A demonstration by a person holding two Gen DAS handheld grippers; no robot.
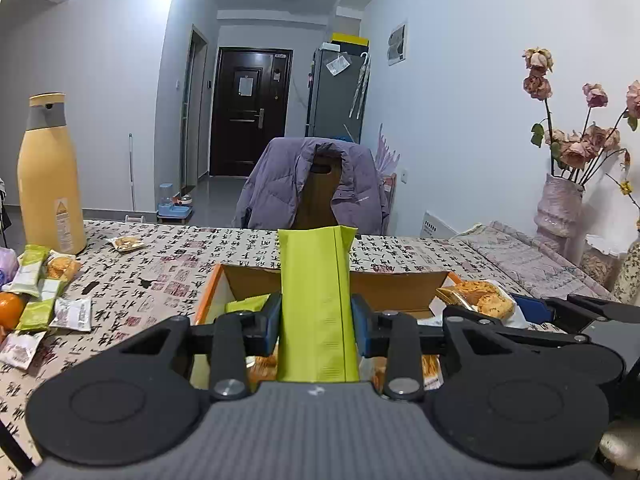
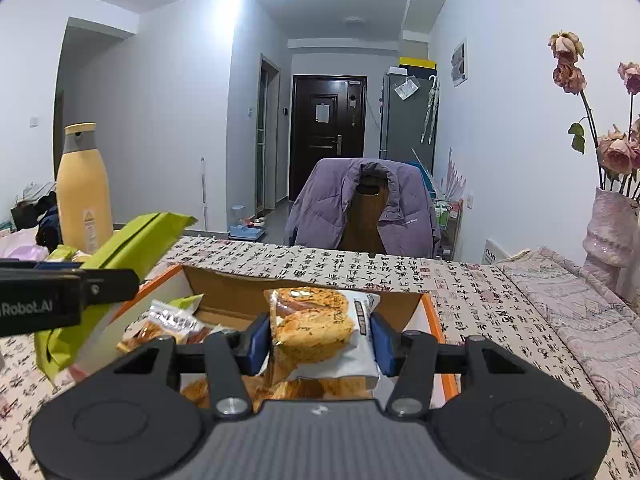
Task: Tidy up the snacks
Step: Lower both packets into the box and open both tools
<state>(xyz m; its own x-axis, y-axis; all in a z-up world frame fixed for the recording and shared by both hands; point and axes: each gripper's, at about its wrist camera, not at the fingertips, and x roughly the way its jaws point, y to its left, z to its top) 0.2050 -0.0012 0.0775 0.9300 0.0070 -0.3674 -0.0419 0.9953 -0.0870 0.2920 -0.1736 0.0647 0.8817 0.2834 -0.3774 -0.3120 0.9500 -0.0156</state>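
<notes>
Lime-green snack pack point(image 1: 316, 304), plain. Cracker packet point(image 2: 320, 328): clear/white w/ orange-brown speckled rounds. Box point(image 1: 208, 292): orange rim, brown cardboard inside. Tablecloth point(image 1: 168, 256): cream w/ black calligraphy, red seals. Bottle point(image 1: 50, 176): pale orange, grey collar. Jacket point(image 2: 332, 204): purple.

Both wrist views sit low over the desk point(image 1: 168, 248), close behind the cardboard box point(image 1: 396, 280), facing the dark door point(image 1: 250, 112) down the hall. Left wrist view is just left of the box centre; right wrist view is right of it, slightly higher. Shared: box point(image 2: 224, 284), yellow bottle point(image 2: 83, 192), jacketed chair point(image 2: 360, 208), door point(image 2: 326, 128).
</notes>
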